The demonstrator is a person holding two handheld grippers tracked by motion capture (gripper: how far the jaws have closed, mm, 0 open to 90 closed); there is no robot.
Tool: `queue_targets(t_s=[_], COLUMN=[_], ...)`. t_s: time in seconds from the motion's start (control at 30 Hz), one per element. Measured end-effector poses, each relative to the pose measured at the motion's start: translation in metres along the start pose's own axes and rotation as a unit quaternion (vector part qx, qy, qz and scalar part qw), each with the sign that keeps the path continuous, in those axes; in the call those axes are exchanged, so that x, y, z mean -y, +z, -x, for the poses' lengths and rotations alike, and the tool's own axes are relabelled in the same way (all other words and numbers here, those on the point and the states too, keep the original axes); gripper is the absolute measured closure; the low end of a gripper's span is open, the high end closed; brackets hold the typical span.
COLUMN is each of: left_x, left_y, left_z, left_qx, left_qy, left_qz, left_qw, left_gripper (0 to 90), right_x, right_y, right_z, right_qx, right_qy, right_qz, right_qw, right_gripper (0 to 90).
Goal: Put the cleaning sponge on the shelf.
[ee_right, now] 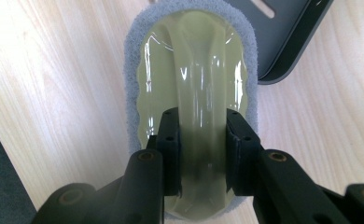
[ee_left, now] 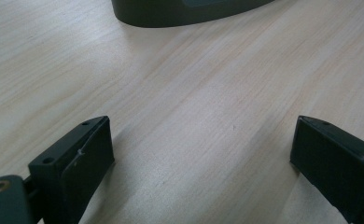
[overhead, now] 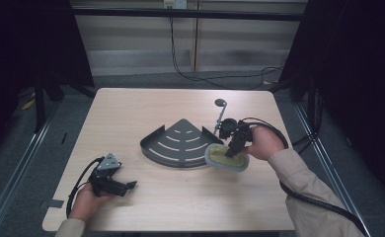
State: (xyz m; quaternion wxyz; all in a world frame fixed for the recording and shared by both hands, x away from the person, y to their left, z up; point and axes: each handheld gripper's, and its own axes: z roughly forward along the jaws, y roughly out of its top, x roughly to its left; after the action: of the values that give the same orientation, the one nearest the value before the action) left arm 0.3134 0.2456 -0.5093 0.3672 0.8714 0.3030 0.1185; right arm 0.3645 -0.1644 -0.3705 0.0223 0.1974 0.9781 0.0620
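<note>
The right tool (ee_right: pixel 202 140) is clenched on the arched handle of a glossy, translucent yellow-green scrubber with a fuzzy grey pad rim (ee_right: pixel 195 79), hiding its near end. It sits toward the pale wood-grain table's (overhead: pixel 131 108) right edge, touching a dark metal fan-shaped slotted rack (overhead: pixel 178 143). The left tool (ee_left: pixel 201 158), released, rests near the front-left corner.

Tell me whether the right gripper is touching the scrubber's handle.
Touching. The right gripper view shows the right gripper with both jaws pressed against the sides of the handle of the scrubber, no gap on either side.
</note>
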Motion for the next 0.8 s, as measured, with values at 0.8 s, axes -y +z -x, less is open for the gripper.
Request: queue_targets(t_s=[0.8], left_x=[0.0], left_y=[0.0], left_z=[0.0], left_qx=[0.001], left_qy=[0.001], left_qz=[-0.002], left_qw=[1.0], left_gripper=[5.4], right_x=[-0.017], right_y=[-0.011], right_z=[0.028], right_qx=[0.013], right_qy=[0.076], right_qz=[0.023], right_qw=[0.9968], right_gripper=[71.4])
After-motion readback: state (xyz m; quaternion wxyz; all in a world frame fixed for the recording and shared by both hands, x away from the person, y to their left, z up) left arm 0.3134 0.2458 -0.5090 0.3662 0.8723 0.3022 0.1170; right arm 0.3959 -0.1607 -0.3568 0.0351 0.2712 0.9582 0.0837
